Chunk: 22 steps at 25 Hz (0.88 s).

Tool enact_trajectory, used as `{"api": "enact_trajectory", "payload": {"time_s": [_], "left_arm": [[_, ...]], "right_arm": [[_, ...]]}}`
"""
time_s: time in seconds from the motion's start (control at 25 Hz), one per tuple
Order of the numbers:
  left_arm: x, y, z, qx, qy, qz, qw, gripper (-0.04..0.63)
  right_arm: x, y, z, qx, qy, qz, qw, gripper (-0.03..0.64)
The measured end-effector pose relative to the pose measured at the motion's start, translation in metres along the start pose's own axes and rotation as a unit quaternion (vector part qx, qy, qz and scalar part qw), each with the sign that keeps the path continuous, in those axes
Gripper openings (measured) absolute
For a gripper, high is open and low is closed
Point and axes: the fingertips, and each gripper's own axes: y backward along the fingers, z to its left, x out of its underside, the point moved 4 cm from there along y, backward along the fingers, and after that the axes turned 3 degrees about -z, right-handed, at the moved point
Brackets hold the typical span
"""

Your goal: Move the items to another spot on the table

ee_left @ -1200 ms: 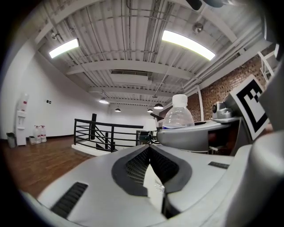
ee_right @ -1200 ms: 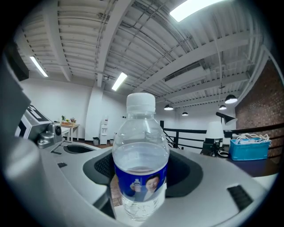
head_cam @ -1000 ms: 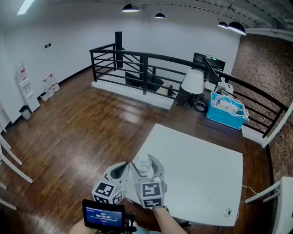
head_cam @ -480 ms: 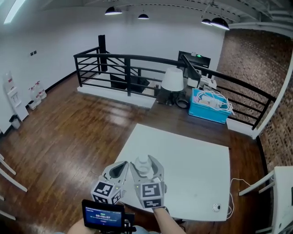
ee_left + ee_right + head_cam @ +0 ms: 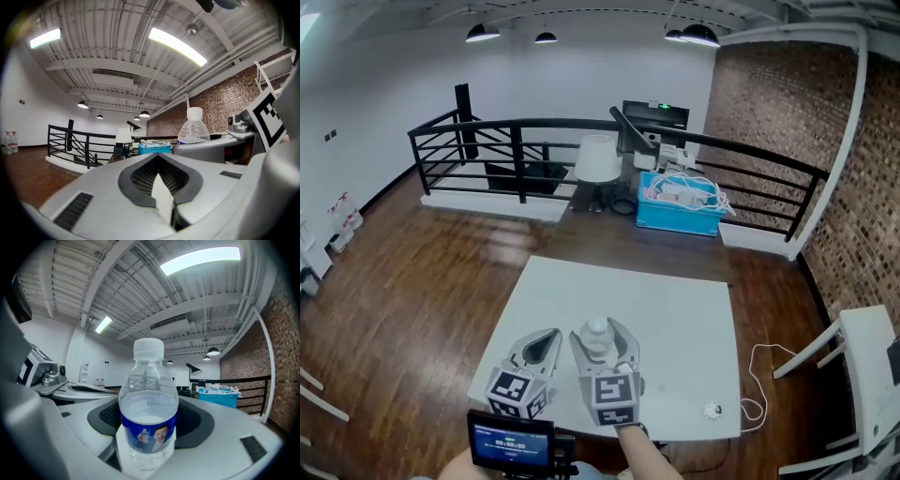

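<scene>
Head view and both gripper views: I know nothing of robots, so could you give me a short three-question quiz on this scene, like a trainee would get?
1. What stands between the fingers of the right gripper?
2. True or false: the left gripper has its fingers spread wide around something.
3. The label on the held thing is: A red; B blue; C green.

Key
1. A water bottle with its cap on, gripped by the fingers.
2. False: its fingers are together, with nothing between them.
3. B.
</scene>
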Motion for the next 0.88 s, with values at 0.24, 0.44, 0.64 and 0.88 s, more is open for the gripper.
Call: {"api": "enact_trajectory", "payload": {"time_s": [0.24, 0.44, 0.64, 0.88], "left_arm": [[-0.001, -0.035, -0.055, 0.044, -0.006, 0.002, 0.999, 0.011], [0.003, -0.057, -0.096, 0.075, -0.012, 0.007, 0.9971, 0.011], [0.0, -0.078, -0.132, 0.102, -0.018, 0.009, 0.9945, 0.011], [0.003, -0.101, -0.182, 0.141, -0.016, 0.01, 0.9898, 0.011]], "right_arm": [[0.007, 0.036, -0.056, 0.044, -0.003, 0.003, 0.999, 0.292], [0.013, 0.064, -0.095, 0.077, -0.01, 0.001, 0.997, 0.293], [0.016, 0.085, -0.127, 0.103, -0.009, 0.0, 0.995, 0.293], [0.025, 0.118, -0.167, 0.138, -0.01, 0.008, 0.99, 0.293]]}}
